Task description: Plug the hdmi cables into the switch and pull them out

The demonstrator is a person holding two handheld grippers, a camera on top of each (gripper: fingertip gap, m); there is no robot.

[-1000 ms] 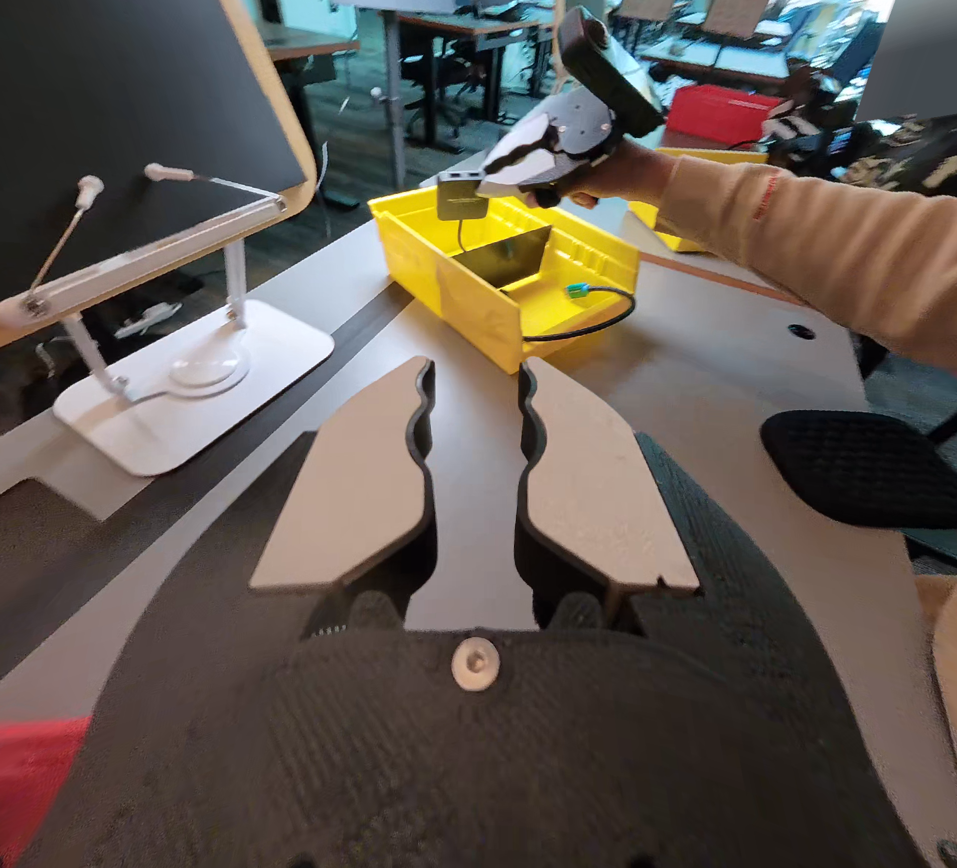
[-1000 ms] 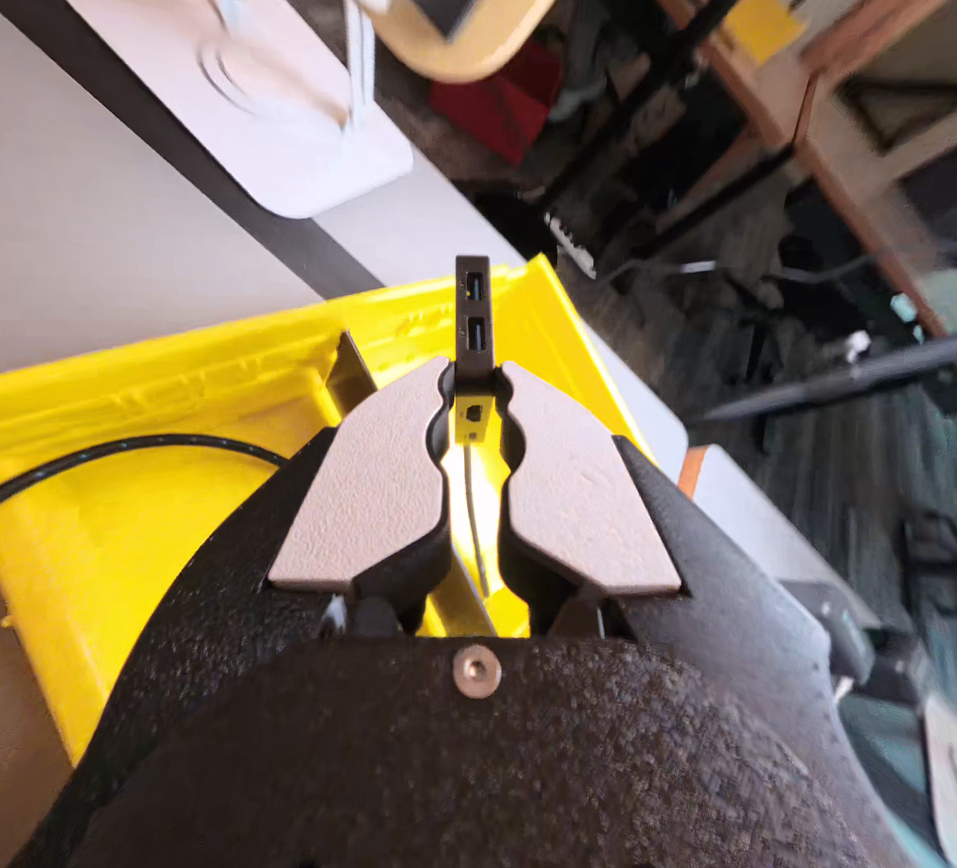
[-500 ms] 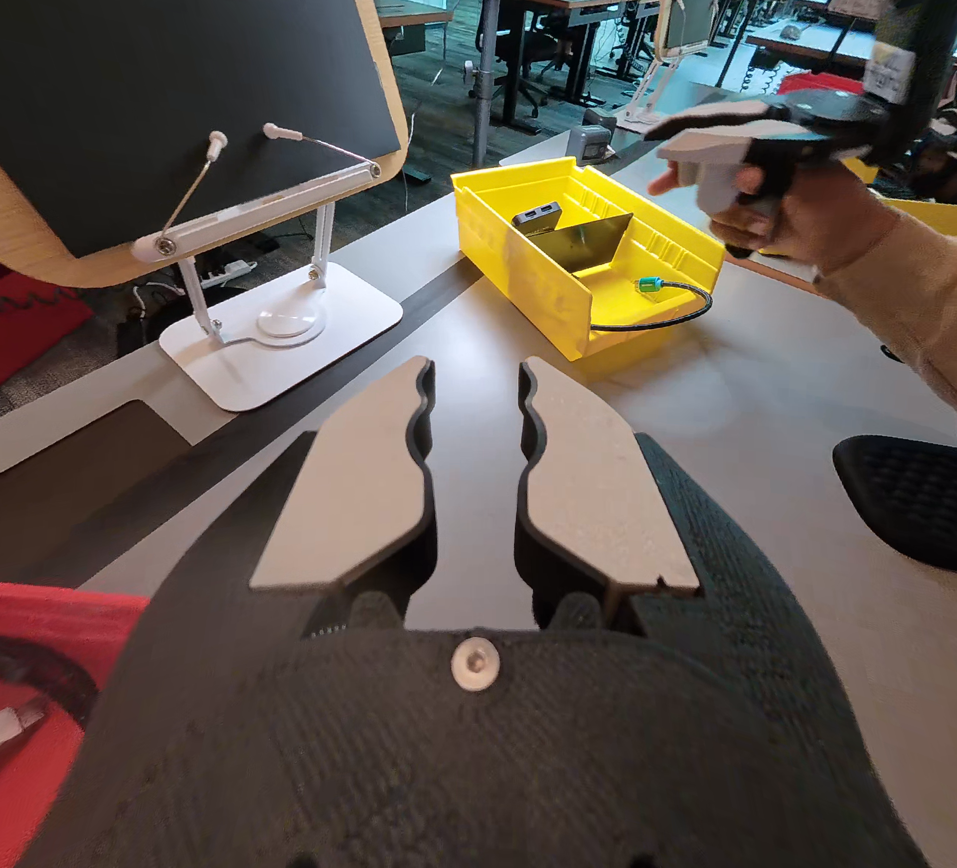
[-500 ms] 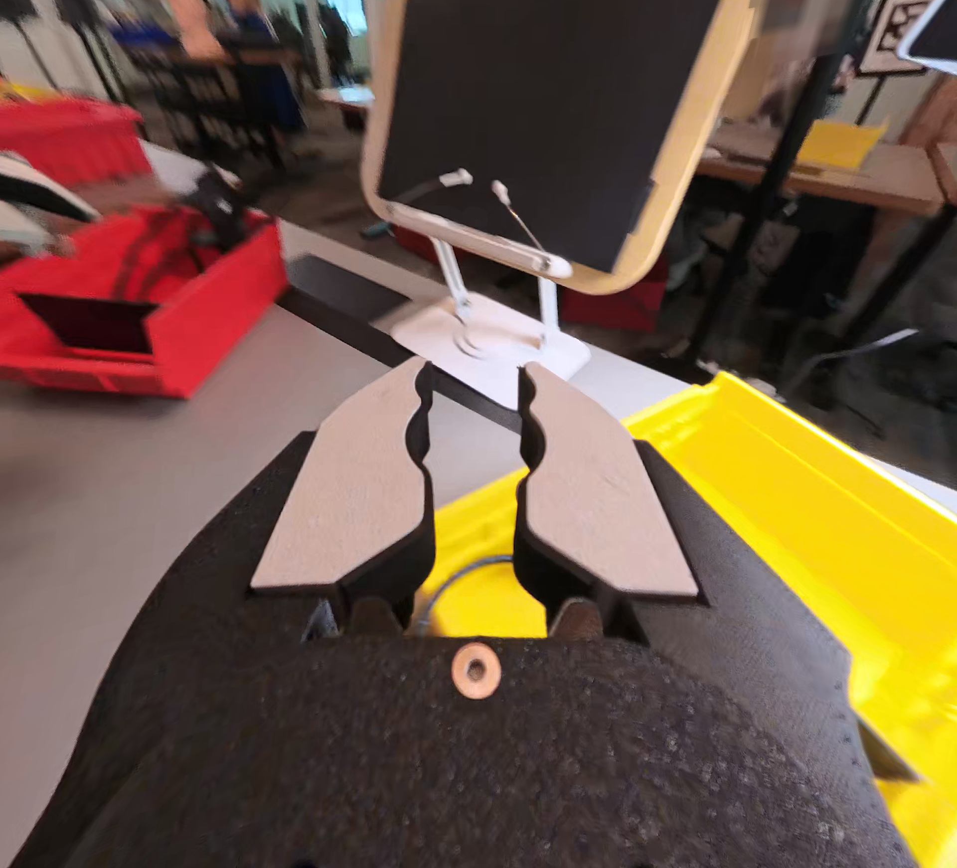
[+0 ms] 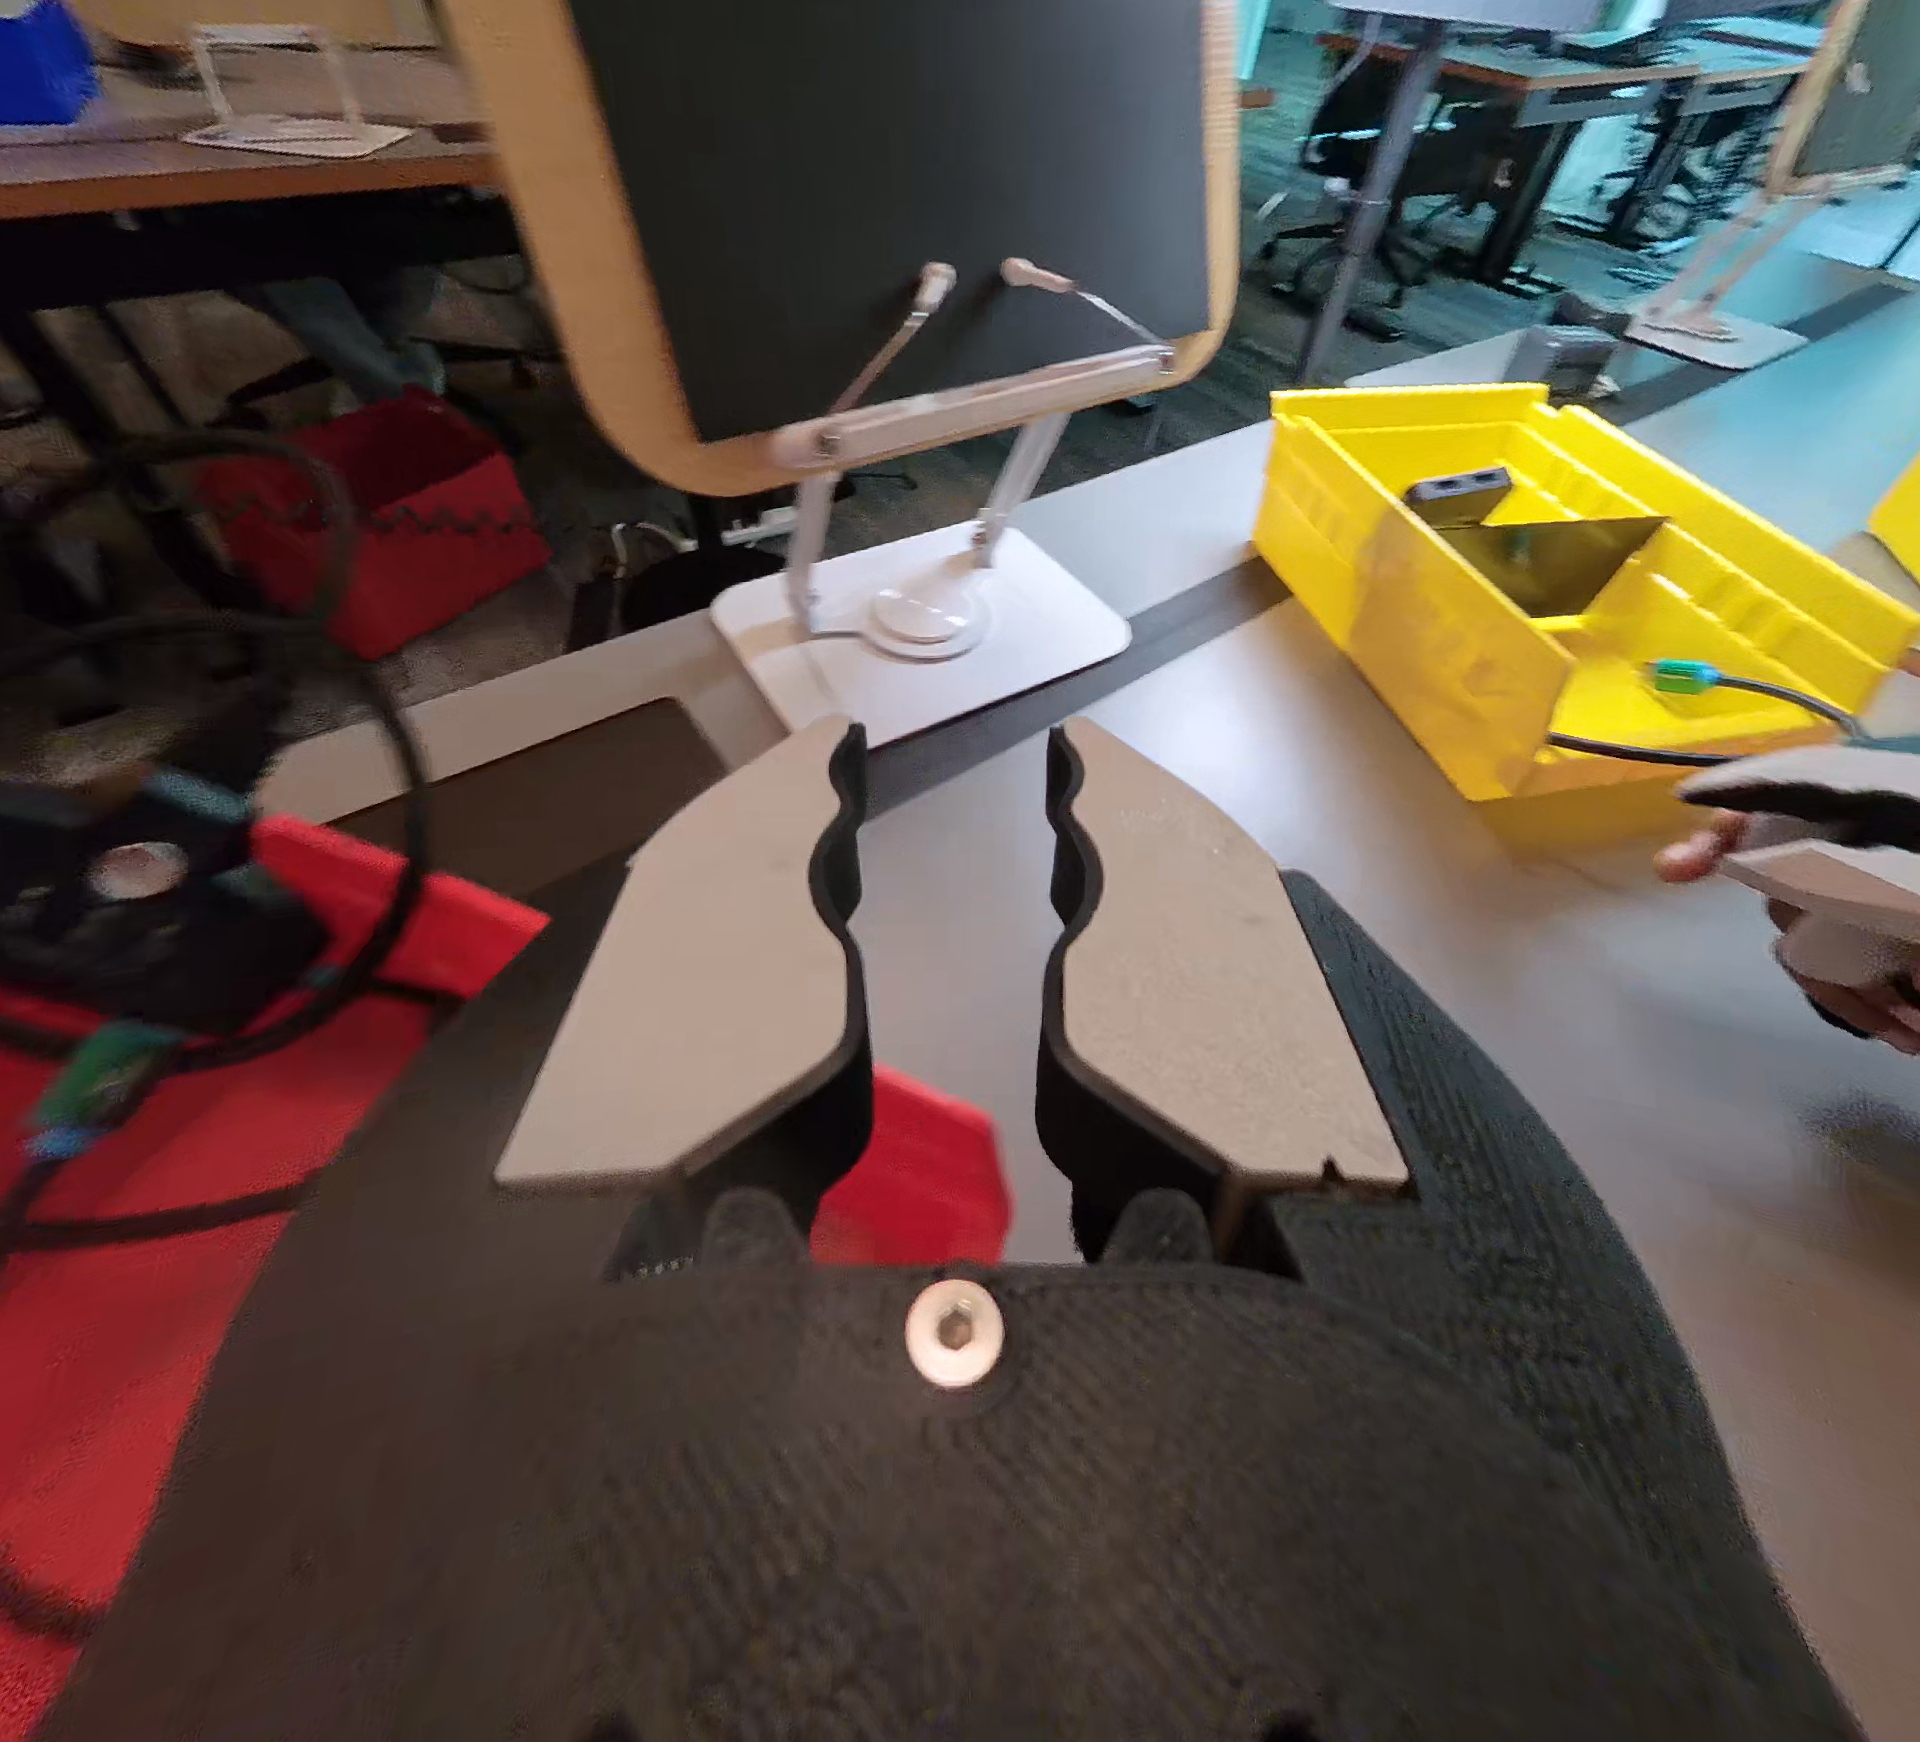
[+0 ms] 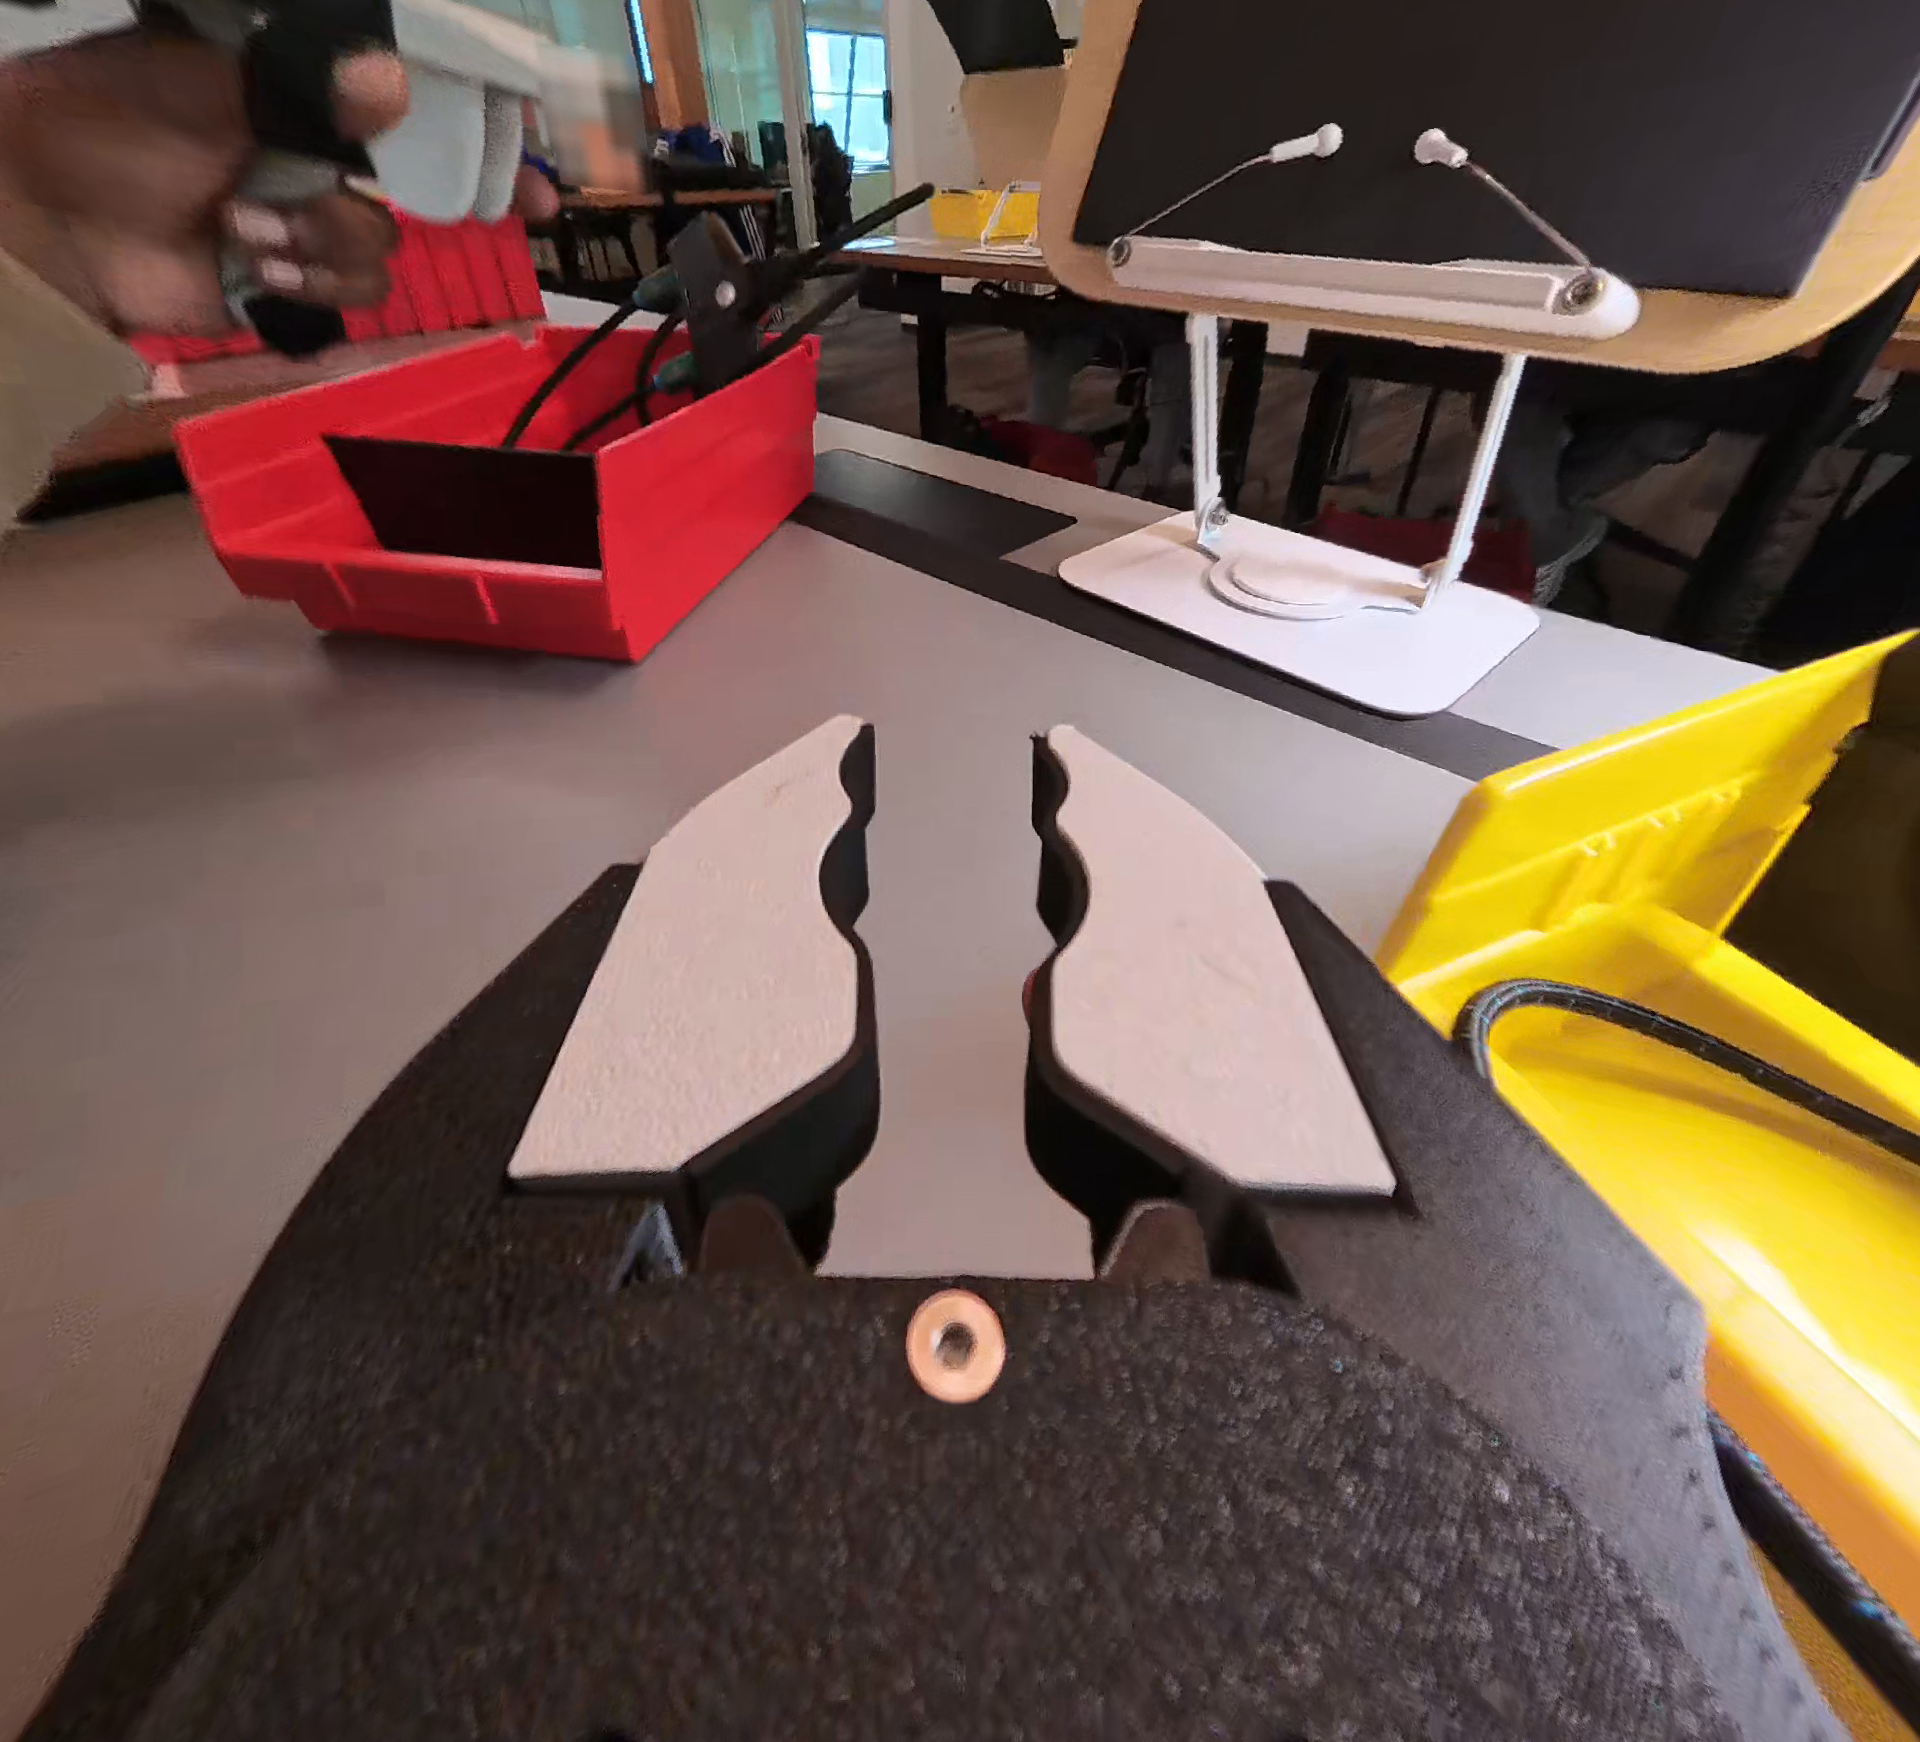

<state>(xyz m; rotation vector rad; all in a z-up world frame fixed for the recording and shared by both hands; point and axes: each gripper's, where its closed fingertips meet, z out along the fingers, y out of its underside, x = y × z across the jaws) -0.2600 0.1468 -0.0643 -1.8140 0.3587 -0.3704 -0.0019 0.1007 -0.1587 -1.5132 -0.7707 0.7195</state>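
In the left wrist view, the small dark switch (image 5: 1460, 487) lies in the back of the yellow bin (image 5: 1455, 653). A black cable with a green plug (image 5: 1675, 684) hangs over the bin's front. My left gripper (image 5: 951, 736) is open and empty, above the red bin (image 5: 156, 1380), which holds black cables with green plugs (image 5: 94, 1058) and a black device (image 5: 135, 871). My right gripper (image 6: 951, 734) is open and empty over the grey table (image 6: 312, 861), beside the yellow bin (image 6: 1621, 871) with its cable (image 6: 1662, 1043). It also shows in the left wrist view (image 5: 1829, 845).
A dark board on a white stand (image 5: 925, 632) sits at the table's back edge, between the bins; it also shows in the right wrist view (image 6: 1309, 612). The red bin (image 6: 499, 487) stands far left there, with a hand holding the left gripper (image 6: 260, 51) above it. Across from one pair of fingers to the other is roughly 30 centimeters.
My right gripper held the switch over the yellow bin, let it go into the bin, and swung left, now open. My left gripper has swung left over the red bin, still open.
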